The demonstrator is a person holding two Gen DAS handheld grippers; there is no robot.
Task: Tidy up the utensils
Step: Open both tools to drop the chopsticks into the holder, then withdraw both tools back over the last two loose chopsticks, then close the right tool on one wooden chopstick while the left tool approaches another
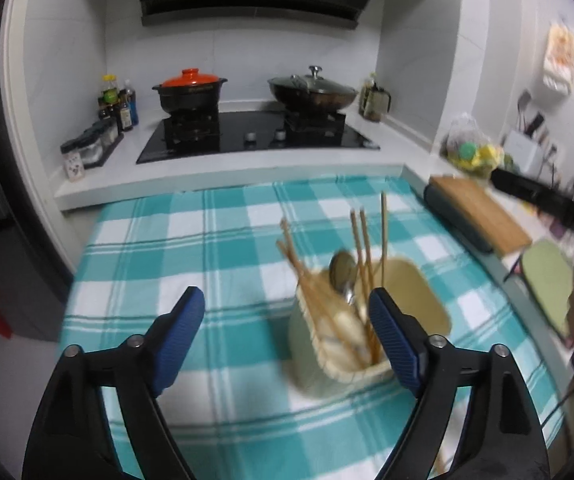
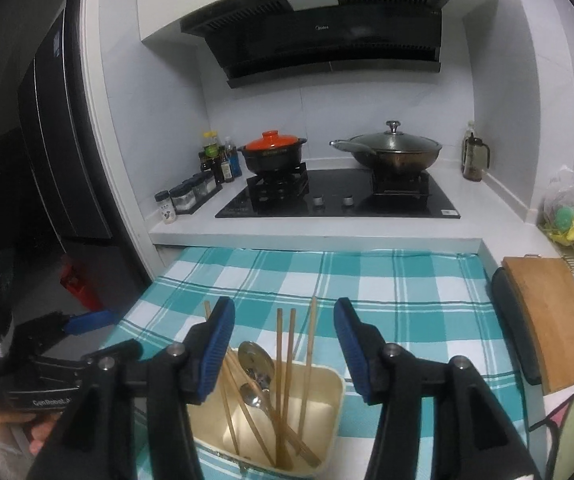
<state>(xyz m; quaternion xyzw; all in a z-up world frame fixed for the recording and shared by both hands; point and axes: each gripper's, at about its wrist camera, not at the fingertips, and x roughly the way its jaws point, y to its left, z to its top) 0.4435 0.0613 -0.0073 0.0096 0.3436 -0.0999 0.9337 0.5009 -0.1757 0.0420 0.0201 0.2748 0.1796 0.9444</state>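
Note:
A cream utensil holder [image 1: 419,300] [image 2: 327,400] stands on the teal checked cloth [image 1: 215,248] [image 2: 399,288]. In it are several wooden chopsticks [image 1: 361,248] [image 2: 311,340] and metal spoons [image 1: 343,268] [image 2: 253,358]. My left gripper [image 1: 287,304] is open and empty just left of the holder, and its right finger overlaps the holder's near rim. Just above the holder, my right gripper [image 2: 285,312] is open, with the chopstick tips showing between its fingers but untouched. A blue finger of the left gripper [image 2: 87,320] shows at the left edge of the right wrist view.
Behind the cloth is a black hob [image 2: 339,200] with an orange-lidded pot [image 2: 273,152] and a lidded wok [image 2: 391,152]. Spice jars [image 2: 191,196] stand at its left. A wooden cutting board [image 2: 555,316] lies right of the cloth. A dark fridge [image 2: 47,140] is at the left.

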